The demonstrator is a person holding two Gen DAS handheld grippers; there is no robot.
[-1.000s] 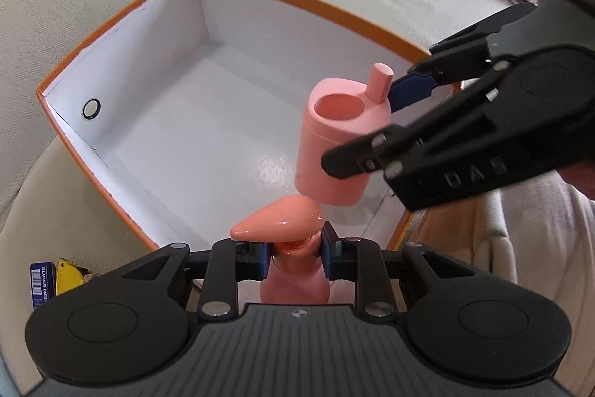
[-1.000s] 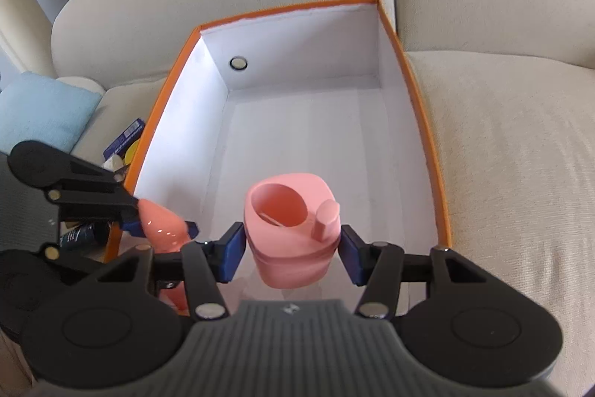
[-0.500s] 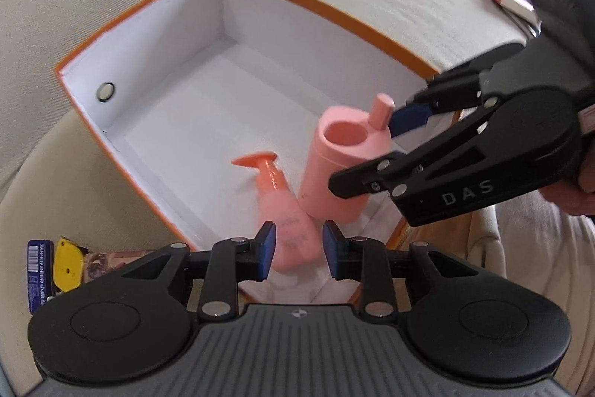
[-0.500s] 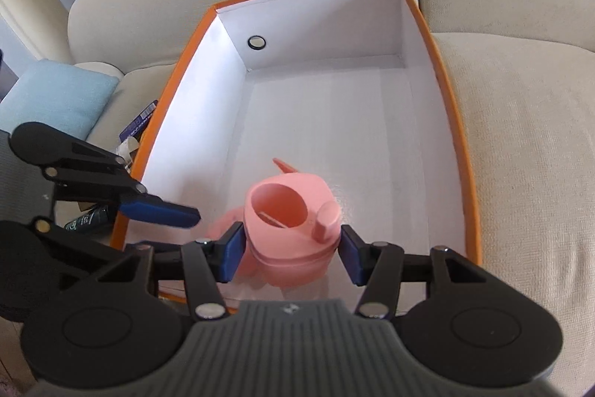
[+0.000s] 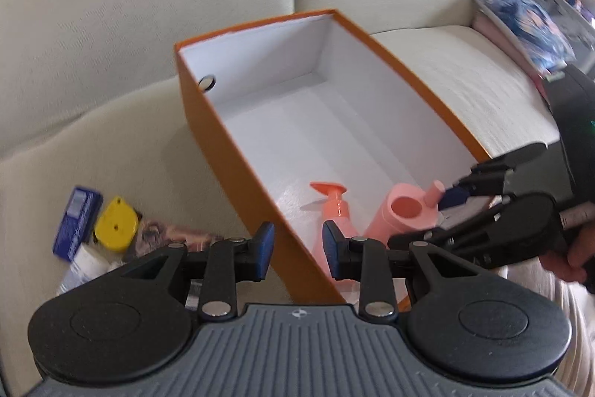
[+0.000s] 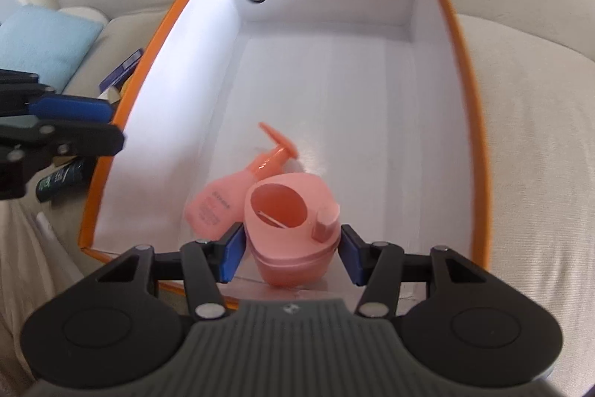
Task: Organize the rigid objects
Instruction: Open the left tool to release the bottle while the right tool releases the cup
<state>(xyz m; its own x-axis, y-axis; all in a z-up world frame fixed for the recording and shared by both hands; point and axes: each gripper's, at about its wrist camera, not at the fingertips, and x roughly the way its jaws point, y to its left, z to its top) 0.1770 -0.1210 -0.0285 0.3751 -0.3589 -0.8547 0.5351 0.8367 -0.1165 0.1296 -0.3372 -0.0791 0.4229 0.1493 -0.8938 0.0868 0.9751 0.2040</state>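
Observation:
An orange box (image 5: 238,159) with a white inside (image 6: 334,92) sits on a beige sofa. A pink pump bottle (image 5: 336,211) lies on the box floor near its close end; in the right wrist view (image 6: 227,196) it lies tilted with its pump pointing away. My right gripper (image 6: 292,250) is shut on a pink cup (image 6: 293,222) with a side spout and holds it low inside the box beside the bottle; the cup also shows in the left wrist view (image 5: 405,213). My left gripper (image 5: 297,246) is open and empty, above the box's near left wall.
Left of the box on the sofa lie a blue packet (image 5: 76,222), a yellow tape measure (image 5: 115,229), a white item and a printed packet. A light blue cushion (image 6: 41,43) lies at the left. Books and fabric (image 5: 528,25) sit on the right end of the sofa.
My left gripper opened and dropped the pump bottle into the box, then drew back and left. My right gripper lowered the cup further into the box.

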